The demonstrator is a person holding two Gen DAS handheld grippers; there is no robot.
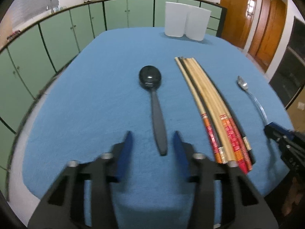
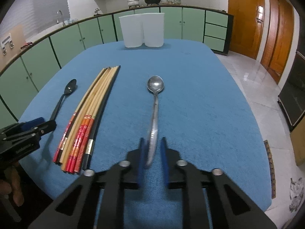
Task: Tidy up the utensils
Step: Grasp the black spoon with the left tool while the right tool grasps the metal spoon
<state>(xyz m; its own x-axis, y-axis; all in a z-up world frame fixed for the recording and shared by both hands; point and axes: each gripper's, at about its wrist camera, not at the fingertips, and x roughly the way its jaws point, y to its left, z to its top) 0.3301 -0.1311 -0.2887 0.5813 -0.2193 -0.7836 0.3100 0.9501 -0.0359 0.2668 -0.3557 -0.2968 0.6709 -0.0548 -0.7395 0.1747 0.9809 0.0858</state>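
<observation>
A black plastic spoon (image 1: 156,110) lies on the blue tablecloth (image 1: 85,105), bowl pointing away. My left gripper (image 1: 152,134) straddles the end of its handle, and a gap shows on both sides, so it is open. A metal spoon (image 2: 155,103) lies further right. My right gripper (image 2: 152,140) is shut on its blurred handle end, with the bowl still on the cloth. Between the two spoons lies a bundle of wooden chopsticks (image 1: 207,103) with red-patterned ends. The right gripper (image 1: 270,130) shows at the right edge of the left wrist view.
Two white containers (image 2: 142,29) stand side by side at the table's far edge. Green cabinets (image 1: 57,34) run along the wall behind, and wooden doors (image 2: 246,15) stand at the right. A tiled floor lies to the right of the table.
</observation>
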